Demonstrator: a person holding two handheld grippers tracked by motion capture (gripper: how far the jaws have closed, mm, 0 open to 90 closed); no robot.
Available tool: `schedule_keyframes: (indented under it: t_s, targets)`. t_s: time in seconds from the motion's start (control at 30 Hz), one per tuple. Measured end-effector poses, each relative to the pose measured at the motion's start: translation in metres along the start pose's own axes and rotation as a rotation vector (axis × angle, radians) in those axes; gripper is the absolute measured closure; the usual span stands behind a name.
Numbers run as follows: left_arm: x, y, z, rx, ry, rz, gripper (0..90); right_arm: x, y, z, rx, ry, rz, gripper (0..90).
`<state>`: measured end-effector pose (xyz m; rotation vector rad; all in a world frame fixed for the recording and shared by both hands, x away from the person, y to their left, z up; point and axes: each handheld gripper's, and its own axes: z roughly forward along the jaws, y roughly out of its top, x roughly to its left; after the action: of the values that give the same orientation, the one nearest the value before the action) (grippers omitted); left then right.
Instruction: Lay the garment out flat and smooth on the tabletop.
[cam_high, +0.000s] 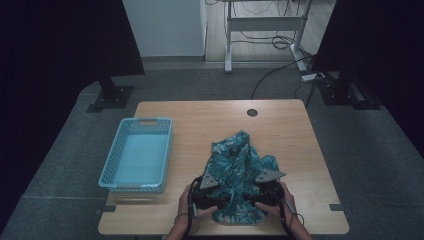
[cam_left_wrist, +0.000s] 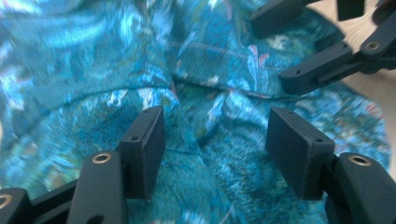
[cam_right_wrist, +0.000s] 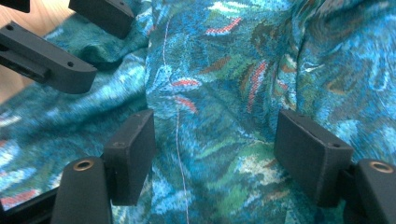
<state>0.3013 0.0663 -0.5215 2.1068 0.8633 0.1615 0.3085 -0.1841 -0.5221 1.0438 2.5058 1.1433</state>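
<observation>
both tongs low in the frame: left gripper (cam_high: 216, 196) and right gripper (cam_high: 256, 196) gape wide over the crumpled teal shirt (cam_high: 239, 172), pinching nothing. shirt sits lower centre; blue basket (cam_high: 112, 177) left, farther back.

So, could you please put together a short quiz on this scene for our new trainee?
1. True or false: both grippers have their jaws open above the patterned teal garment.
2. Which side of the garment is the light blue basket on in the high view? A) left B) right C) behind it
3. What lies inside the basket?

Key:
1. True. The left gripper and the right gripper each show fabric in the gap between their jaws, with the pads not pressing on it.
2. A. It stands on the wooden table, apart from the garment.
3. Nothing; its floor is bare.
</observation>
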Motion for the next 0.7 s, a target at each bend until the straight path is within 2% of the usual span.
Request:
schedule_keyframes:
  t_s: [0.17, 0.3, 0.37, 0.47, 0.6, 0.7]
  targets:
    - [0.000, -0.008, 0.005, 0.040, 0.008, -0.001, 37.9, 0.002, -0.006, 0.002, 0.012, -0.002, 0.005, 30.1]
    - [-0.001, -0.015, 0.001, 0.022, 0.001, -0.009, 38.3, 0.005, -0.012, 0.001, 0.019, 0.015, 0.012, 30.5]
    - [-0.001, -0.020, -0.002, -0.001, -0.012, -0.030, 39.5, 0.006, -0.017, -0.002, 0.007, 0.024, 0.010, 30.5]
    - [-0.003, -0.026, -0.008, -0.008, -0.023, -0.035, 40.4, 0.009, -0.023, -0.009, 0.005, 0.051, 0.022, 30.5]
    - [-0.011, -0.032, -0.017, 0.016, -0.020, -0.009, 40.4, 0.015, -0.030, -0.015, 0.000, 0.075, 0.026, 30.4]
    - [-0.015, -0.035, -0.021, 0.037, -0.018, 0.013, 40.3, 0.019, -0.032, -0.017, -0.005, 0.069, 0.036, 30.0]
